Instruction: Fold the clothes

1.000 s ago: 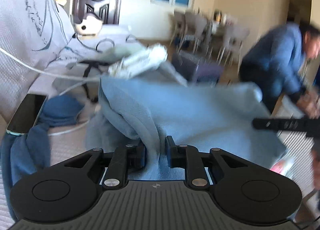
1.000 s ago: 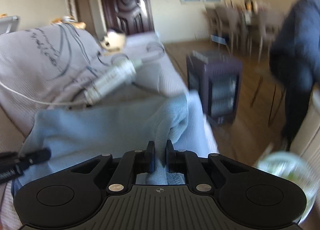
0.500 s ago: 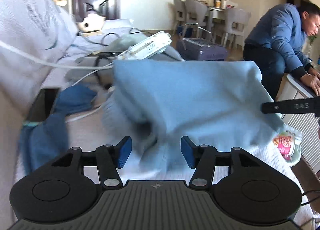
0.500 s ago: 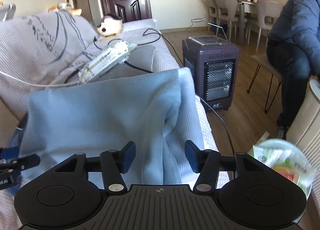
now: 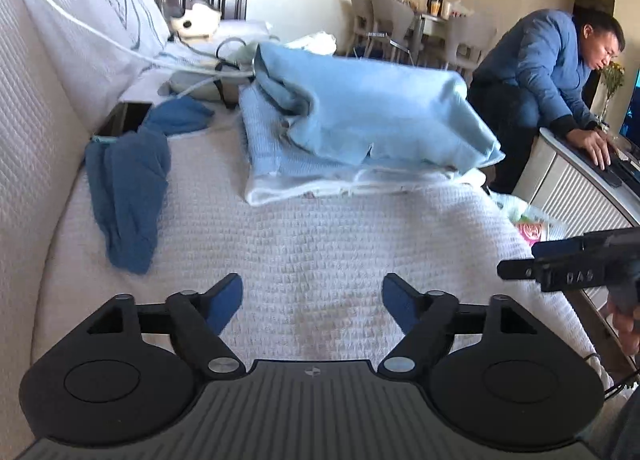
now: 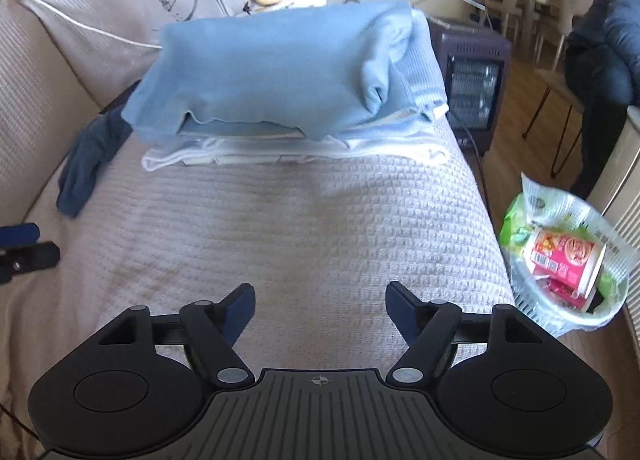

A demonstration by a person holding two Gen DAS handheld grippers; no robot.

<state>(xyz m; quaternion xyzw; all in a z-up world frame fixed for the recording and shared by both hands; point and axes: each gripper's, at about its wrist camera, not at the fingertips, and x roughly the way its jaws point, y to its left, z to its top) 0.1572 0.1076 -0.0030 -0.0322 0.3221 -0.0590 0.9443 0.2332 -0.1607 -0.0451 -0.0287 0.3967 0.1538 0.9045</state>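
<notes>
Both grippers — left [image 5: 312, 306] and right [image 6: 320, 306] — gape wide, holding nothing, above the sofa cover [image 6: 280, 228]. The folded blue garment [image 6: 272, 68] tops a pile [image 6: 288, 148] at twelve o'clock; a dark cloth [image 5: 128, 188] lies at ten.

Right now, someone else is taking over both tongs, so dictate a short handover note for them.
Left tongs: open, empty, over the sofa cover.
Right tongs: open, empty, same.
Light blue garment: folded and lying on top of the stack of folded clothes at the far end of the seat.
Dark blue garment: crumpled at the left by the backrest, not yet folded.
Likely next: fold that one and stack it.
</notes>
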